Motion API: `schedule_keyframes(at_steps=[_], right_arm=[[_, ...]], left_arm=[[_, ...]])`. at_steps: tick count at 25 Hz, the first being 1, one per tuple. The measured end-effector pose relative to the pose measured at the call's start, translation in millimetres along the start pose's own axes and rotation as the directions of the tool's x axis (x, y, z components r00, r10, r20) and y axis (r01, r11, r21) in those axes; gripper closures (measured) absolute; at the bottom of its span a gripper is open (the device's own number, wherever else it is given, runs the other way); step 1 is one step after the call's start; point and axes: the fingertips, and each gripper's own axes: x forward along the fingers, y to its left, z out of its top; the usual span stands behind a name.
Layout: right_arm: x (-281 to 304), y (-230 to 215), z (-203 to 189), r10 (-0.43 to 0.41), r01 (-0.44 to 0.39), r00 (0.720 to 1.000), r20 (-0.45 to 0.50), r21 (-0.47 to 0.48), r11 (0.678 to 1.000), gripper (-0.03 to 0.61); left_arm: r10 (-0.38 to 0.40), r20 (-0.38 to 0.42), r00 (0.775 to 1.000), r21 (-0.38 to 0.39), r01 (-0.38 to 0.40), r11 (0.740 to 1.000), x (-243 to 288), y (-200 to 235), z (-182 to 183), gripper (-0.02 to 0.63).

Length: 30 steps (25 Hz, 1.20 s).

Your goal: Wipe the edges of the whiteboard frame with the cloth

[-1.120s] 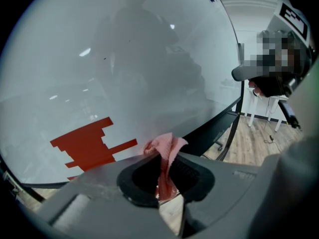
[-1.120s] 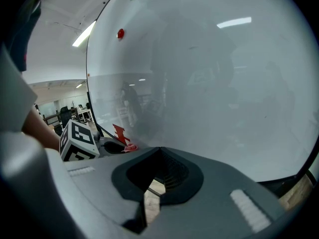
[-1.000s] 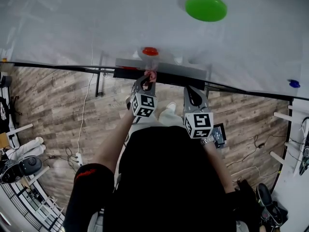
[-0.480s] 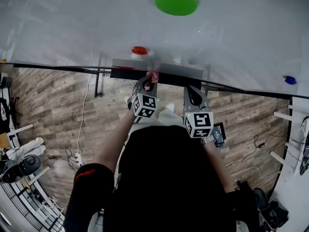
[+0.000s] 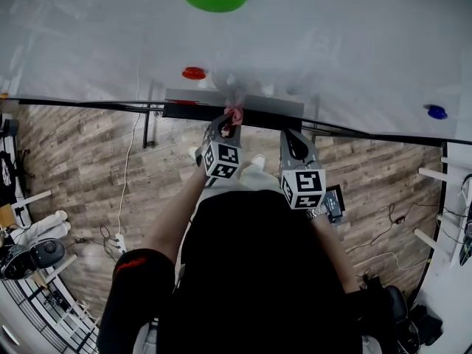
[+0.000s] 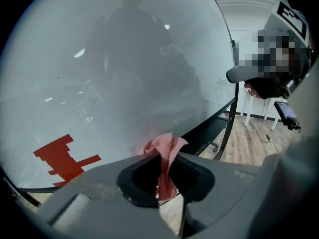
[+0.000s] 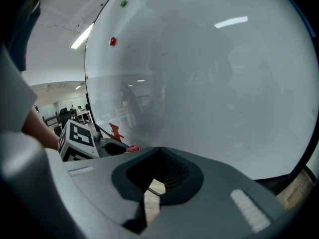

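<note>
Pink cloth (image 6: 168, 147), soft and light, is bunching in your left tool (image 6: 167, 171), jaws clamping it mid-fold at bottom of whiteboard (image 5: 317, 43), by dark frame edge (image 5: 81, 102). You are holding right tool (image 7: 152, 185) closed, empty, just beside. Limp fabric probably slipping under drag; grip deep in bunch, not at corner.

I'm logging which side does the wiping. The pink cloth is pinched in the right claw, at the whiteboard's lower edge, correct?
Not quite: the pink cloth is pinched in the left claw, as the left gripper view shows. The right claw is shut on nothing. The cloth is at the whiteboard's lower edge.
</note>
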Motion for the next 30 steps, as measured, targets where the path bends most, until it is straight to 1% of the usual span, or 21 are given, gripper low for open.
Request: schedule_keyframes(at_steps=[8,17,22,30], right_arm=[[-6.6,-6.9,-3.0,-0.003,0.003,1.000,0.005,0.002,1.000,0.577],[-16.2,-17.0,-9.0,-0.017,0.017,1.000,0.005,0.013,1.000,0.577],[-18.8,-20.5,-11.7,-0.033,0.033,0.999,0.002,0.023,0.999,0.577],[-32.7,-25.0,-13.2,-0.078,0.078,0.997,0.011,0.047,0.996,0.577]], left_arm=[[-0.024,0.008,1.000,0.022,0.024,0.999,6.3,-18.4,8.9,0.566],[-0.042,0.012,0.999,0.023,0.042,0.999,10.3,-32.8,15.8,0.566],[-0.058,0.017,0.998,0.027,0.058,0.998,12.2,-39.4,18.7,0.566],[-0.111,0.012,0.994,0.059,0.110,0.992,14.3,-57.4,27.5,0.566]])
